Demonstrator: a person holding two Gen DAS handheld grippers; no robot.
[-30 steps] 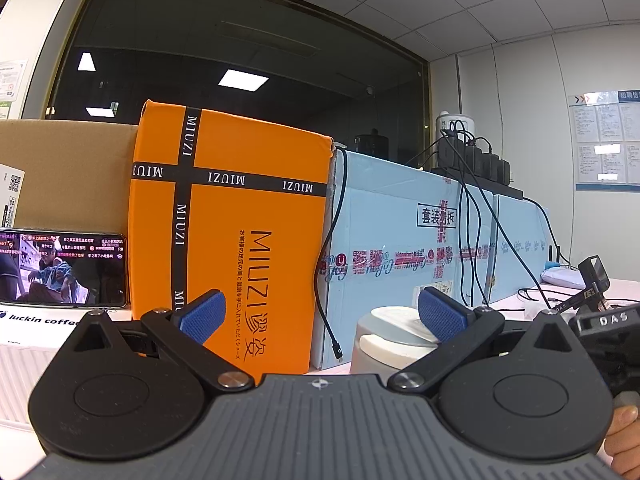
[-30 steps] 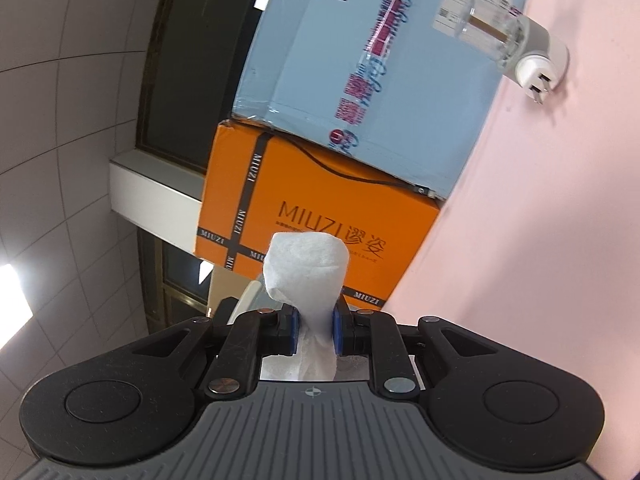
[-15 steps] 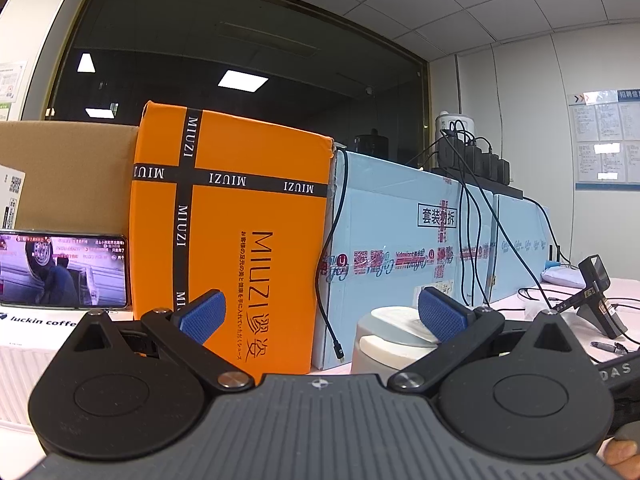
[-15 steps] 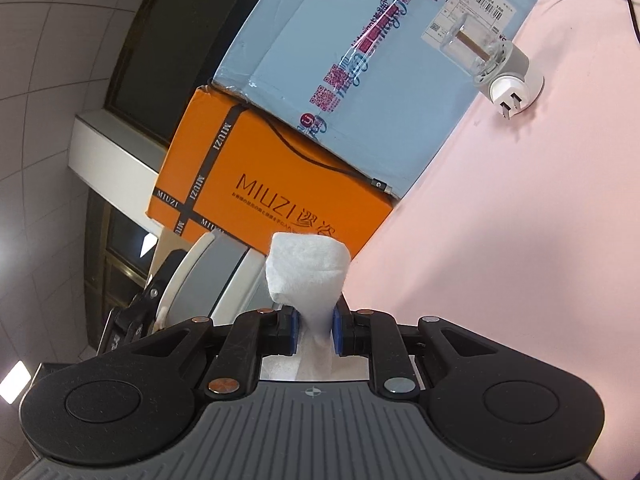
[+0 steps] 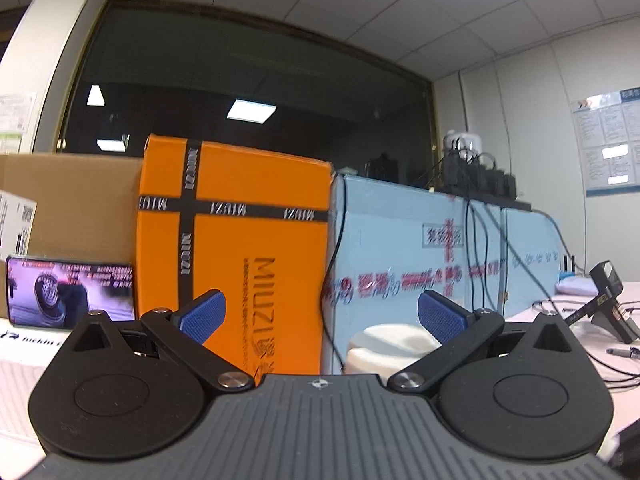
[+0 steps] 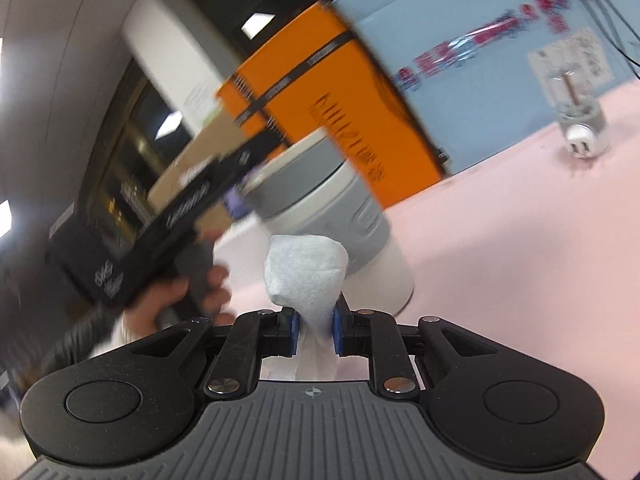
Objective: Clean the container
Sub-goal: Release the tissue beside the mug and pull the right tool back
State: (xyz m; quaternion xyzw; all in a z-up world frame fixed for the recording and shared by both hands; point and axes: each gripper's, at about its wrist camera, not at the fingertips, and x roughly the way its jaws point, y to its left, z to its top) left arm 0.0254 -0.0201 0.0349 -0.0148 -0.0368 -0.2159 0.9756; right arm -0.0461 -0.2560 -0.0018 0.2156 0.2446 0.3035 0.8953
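Note:
A white round container (image 6: 352, 240) with a grey lid (image 6: 296, 184) stands on the pink table, just beyond my right gripper (image 6: 314, 330). That gripper is shut on a wad of white tissue (image 6: 306, 272), which sticks up in front of the container's wall. In the left wrist view my left gripper (image 5: 320, 316) is open, its blue pads (image 5: 202, 314) wide apart. The container (image 5: 384, 344) shows low between the pads, close to the right one. A hand (image 6: 208, 292) holds the left gripper's black body (image 6: 160, 224) to the left of the container; whether the two touch I cannot tell.
An orange MIUZI box (image 5: 236, 248), a pale blue box (image 5: 400, 240) with cables and a brown carton (image 5: 80, 200) line the back. A phone (image 5: 70, 296) playing video leans at the left. A white plug adapter (image 6: 580, 136) and a black device (image 5: 608, 304) lie on the table.
My right gripper has rolled and swung toward the container, which now fills the view behind the tissue. The left gripper has barely moved and stays open.

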